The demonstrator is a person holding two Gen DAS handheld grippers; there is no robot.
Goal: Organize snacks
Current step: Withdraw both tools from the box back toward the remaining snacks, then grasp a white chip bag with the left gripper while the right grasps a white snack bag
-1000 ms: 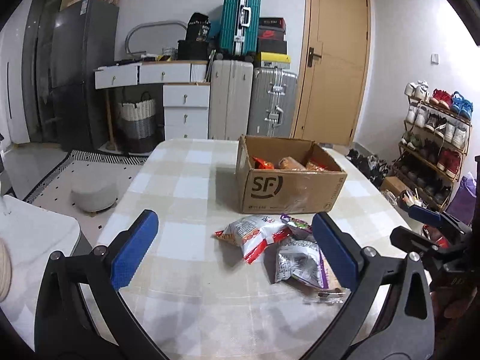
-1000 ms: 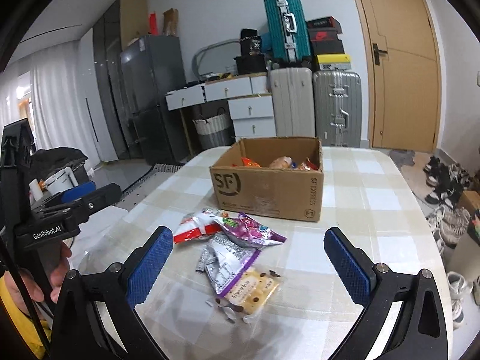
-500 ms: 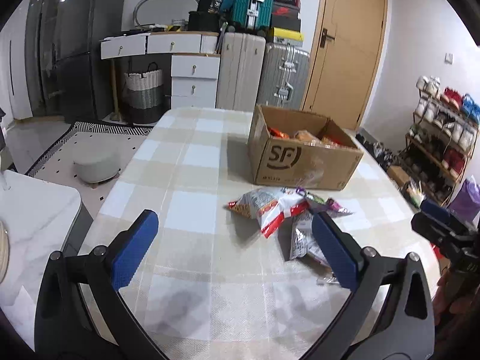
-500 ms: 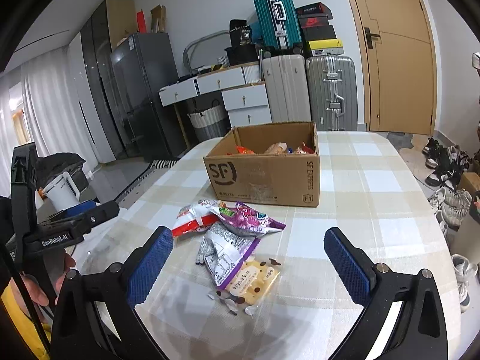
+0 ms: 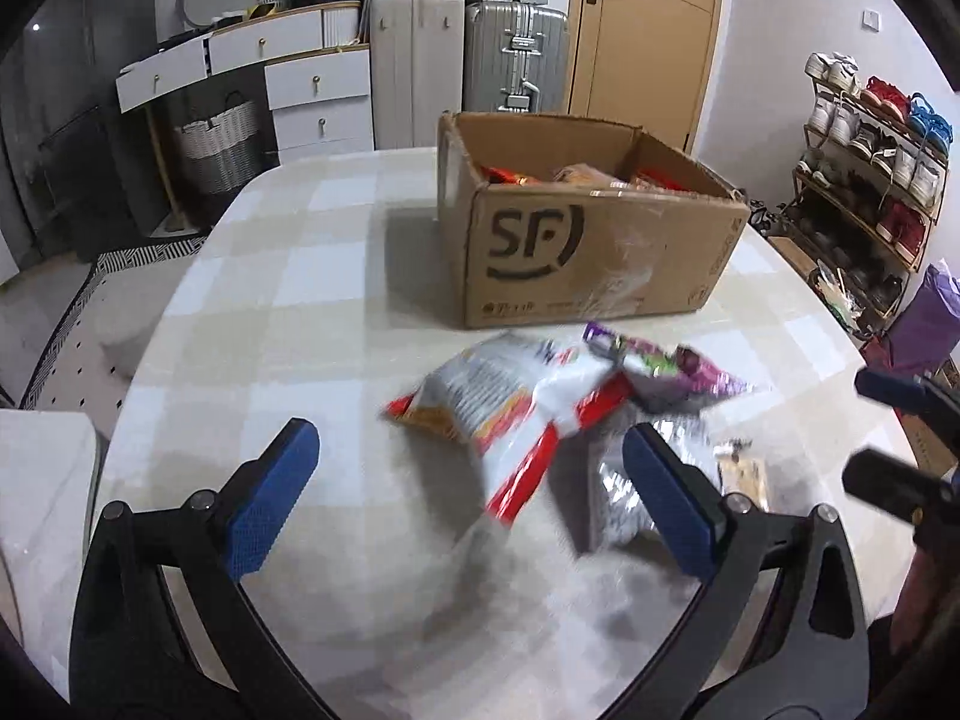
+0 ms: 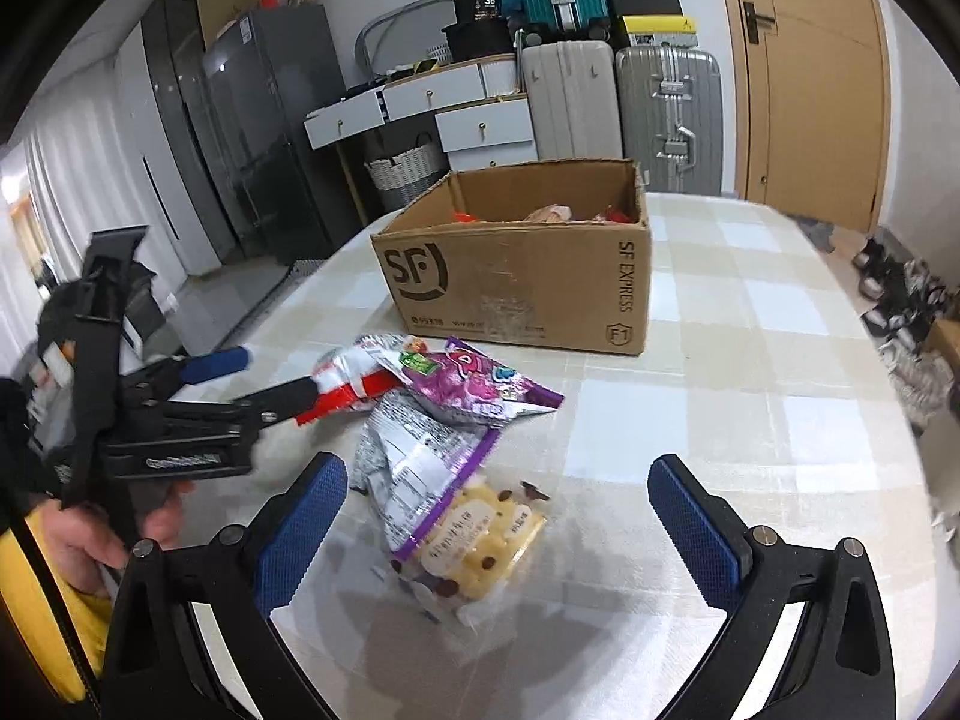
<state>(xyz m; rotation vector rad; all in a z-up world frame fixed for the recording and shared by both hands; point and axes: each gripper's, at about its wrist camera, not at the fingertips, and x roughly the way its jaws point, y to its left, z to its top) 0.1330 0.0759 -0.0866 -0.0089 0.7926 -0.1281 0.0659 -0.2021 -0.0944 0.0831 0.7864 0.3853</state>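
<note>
An open SF cardboard box (image 5: 594, 252) (image 6: 522, 282) with snacks inside stands on the checked table (image 5: 312, 300). In front of it lie a red-and-white snack bag (image 5: 504, 408) (image 6: 348, 372), a purple bag (image 6: 474, 384), a silver-and-purple bag (image 6: 414, 456) and a clear pack of cookies (image 6: 474, 540). My left gripper (image 5: 471, 495) is open, just short of the red-and-white bag. My right gripper (image 6: 498, 516) is open, with the cookie pack between its fingers.
Suitcases (image 5: 516, 54), white drawers (image 5: 312, 90) and a door (image 5: 648, 30) stand behind the table. A shoe rack (image 5: 870, 138) is at the right. A fridge (image 6: 264, 138) is at the far left. The left gripper also shows in the right wrist view (image 6: 240, 378).
Both grippers have moved forward and down toward the snack pile. The left one now reaches the red-and-white bag; the right one stands around the cookie pack.
</note>
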